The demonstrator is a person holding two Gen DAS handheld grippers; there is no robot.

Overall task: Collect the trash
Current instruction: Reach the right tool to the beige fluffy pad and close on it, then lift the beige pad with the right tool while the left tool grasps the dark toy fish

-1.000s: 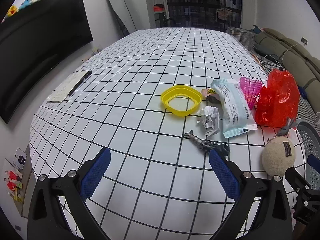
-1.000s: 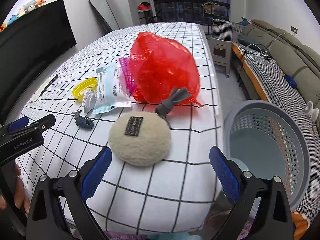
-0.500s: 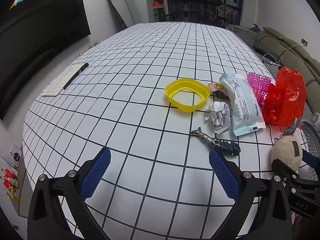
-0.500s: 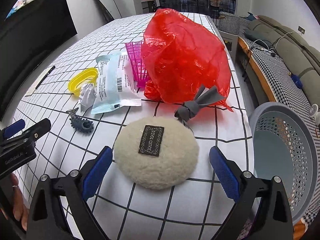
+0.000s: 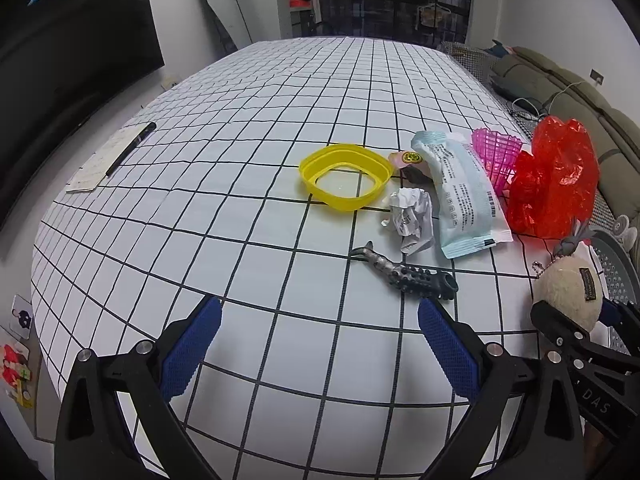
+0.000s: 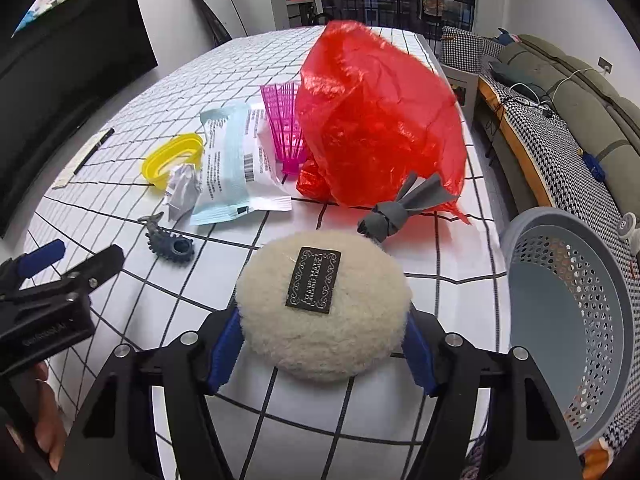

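Table (image 5: pixel 280 128), checked cloth, carries everything; grey perforated basket (image 6: pixel 568 320) sits off its right edge, beside the right gripper.

Right gripper (image 6: pixel 320 344): blue pads (image 6: pixel 224 352) closed in against both sides of the cream plush pouch (image 6: pixel 324 308), touching it; pouch rests on the cloth. Can't tell how firmly it's clamped. Gripper is low, near the table's front edge, pointing along the cloth. Pouch's grey knotted tag (image 6: pixel 396 212) lies against the red plastic bag (image 6: pixel 380 120) just behind.

Left gripper (image 5: pixel 316 344): fingers wide apart, holding nothing, hovering above bare cloth at the near edge, tilted down. Dark spiky toy (image 5: pixel 404 272) lies just ahead of its right pad (image 5: pixel 448 352), not touching.

Other trash beyond the toy, clustered: pale blue wrapper (image 5: pixel 460 188), crumpled paper (image 5: pixel 412 216) touching its left side, yellow ring tray (image 5: pixel 346 176) next over, pink mesh basket (image 5: pixel 496 152) between wrapper and red bag.

Notepad with pen (image 5: pixel 108 160) well apart, far left.
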